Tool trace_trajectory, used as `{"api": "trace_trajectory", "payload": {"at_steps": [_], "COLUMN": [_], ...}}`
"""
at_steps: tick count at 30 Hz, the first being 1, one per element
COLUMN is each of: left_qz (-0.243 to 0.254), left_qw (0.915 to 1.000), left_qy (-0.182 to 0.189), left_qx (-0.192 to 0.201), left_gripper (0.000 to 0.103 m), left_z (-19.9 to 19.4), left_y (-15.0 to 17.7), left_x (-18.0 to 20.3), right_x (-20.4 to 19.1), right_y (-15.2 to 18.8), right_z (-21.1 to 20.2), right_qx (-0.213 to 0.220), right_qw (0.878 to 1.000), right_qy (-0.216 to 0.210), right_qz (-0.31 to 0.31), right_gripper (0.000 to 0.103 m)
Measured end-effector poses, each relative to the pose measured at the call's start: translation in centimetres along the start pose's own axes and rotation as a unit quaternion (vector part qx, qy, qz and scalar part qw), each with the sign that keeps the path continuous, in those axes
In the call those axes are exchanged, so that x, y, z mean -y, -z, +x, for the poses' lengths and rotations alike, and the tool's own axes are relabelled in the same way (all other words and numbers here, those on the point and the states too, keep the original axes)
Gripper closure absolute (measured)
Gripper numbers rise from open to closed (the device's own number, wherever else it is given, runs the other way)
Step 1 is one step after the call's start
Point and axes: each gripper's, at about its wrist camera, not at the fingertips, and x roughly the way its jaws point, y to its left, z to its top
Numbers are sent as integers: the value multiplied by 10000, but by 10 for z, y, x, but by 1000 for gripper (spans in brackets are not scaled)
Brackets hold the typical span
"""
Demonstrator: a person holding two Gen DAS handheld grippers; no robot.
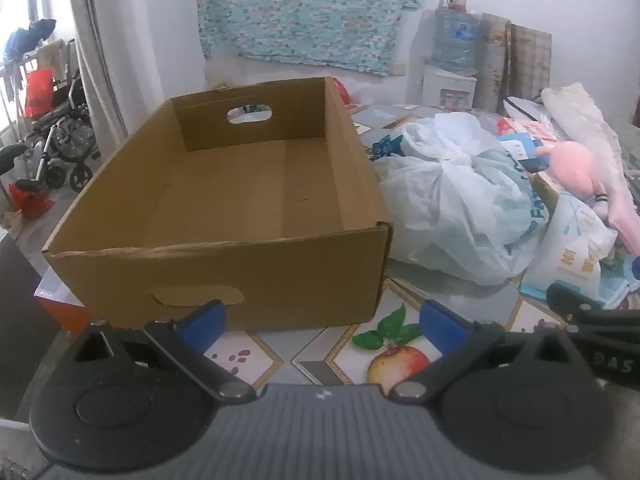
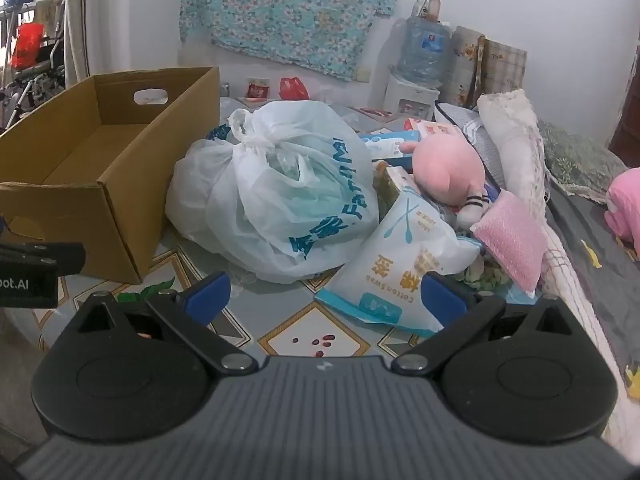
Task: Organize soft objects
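An empty brown cardboard box [image 1: 224,184] stands on the table; it also shows at the left of the right wrist view [image 2: 72,168]. My left gripper [image 1: 322,322] is open and empty just in front of the box's near wall. My right gripper [image 2: 326,292] is open and empty, low over the table before a knotted white plastic bag [image 2: 280,192] and a cotton swab pack [image 2: 404,264]. A pink plush toy [image 2: 448,168] and a pink pad [image 2: 512,236] lie to the right. The bag [image 1: 456,196] and plush [image 1: 572,164] also show in the left wrist view.
The table has a patterned fruit-print cover [image 1: 396,356]. Boxes and a rolled lace cloth [image 2: 516,140] are piled at the right. Another pink soft thing [image 2: 624,208] lies at the far right edge. A water dispenser [image 2: 416,64] stands behind, a wheelchair [image 1: 60,136] at left.
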Motion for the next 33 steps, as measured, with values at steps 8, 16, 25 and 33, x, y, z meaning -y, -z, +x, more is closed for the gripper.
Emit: {"api": "trace_trajectory", "payload": {"at_steps": [8, 16, 25, 33], "left_qz": [159, 430, 348, 242], "left_qw": [9998, 9989, 9993, 9996], "left_qy": [88, 191, 137, 154], "left_qx": [51, 44, 7, 7], "left_gripper": [0, 0, 0, 0], "left_z": [-4, 1, 3, 3], "left_y": [2, 1, 1, 1], "left_x": [-4, 6, 4, 1], "right_x": [-3, -1, -3, -8], "right_y": [-1, 1, 0, -2], "right_z": [2, 3, 3, -1], "right_qx": [-23, -46, -44, -22], "right_qw": [9999, 10000, 9999, 9996], "right_qy": [16, -33, -45, -1], "right_qz": [-129, -42, -150, -287], "right_gripper": [1, 1, 1, 1]}}
